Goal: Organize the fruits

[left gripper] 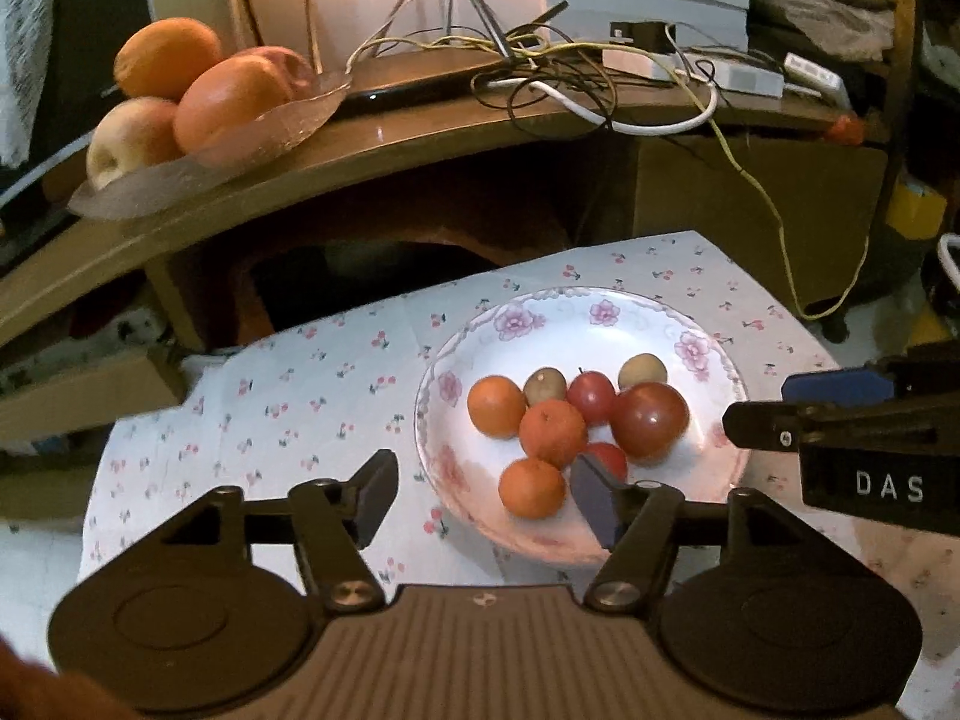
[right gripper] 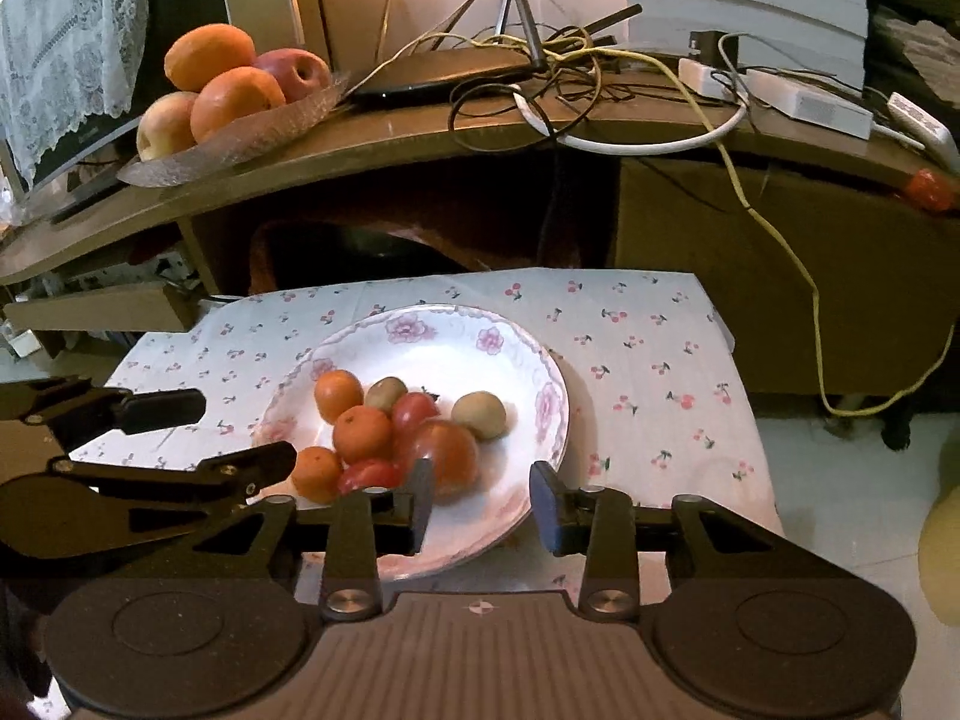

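Note:
A white flowered plate (left gripper: 708, 354) (right gripper: 540, 384) sits on a cherry-print cloth. It holds three small oranges (left gripper: 552, 432) (right gripper: 362, 433), red tomatoes (left gripper: 650, 420) (right gripper: 447, 450) and two brown-green kiwis (left gripper: 642, 371) (right gripper: 479, 414). My left gripper (left gripper: 483, 495) is open and empty, hovering over the plate's near left rim; it also shows in the right wrist view (right gripper: 231, 429). My right gripper (right gripper: 480, 501) is open and empty above the plate's near right edge; its fingers (left gripper: 762, 423) enter the left wrist view from the right.
A wooden shelf (right gripper: 420, 138) behind the cloth carries a glass dish (left gripper: 198, 162) (right gripper: 240, 138) of large oranges and apples, a router and tangled cables (right gripper: 570, 84). A yellow cable (right gripper: 798, 264) hangs down at the right. Tiled floor lies right of the cloth.

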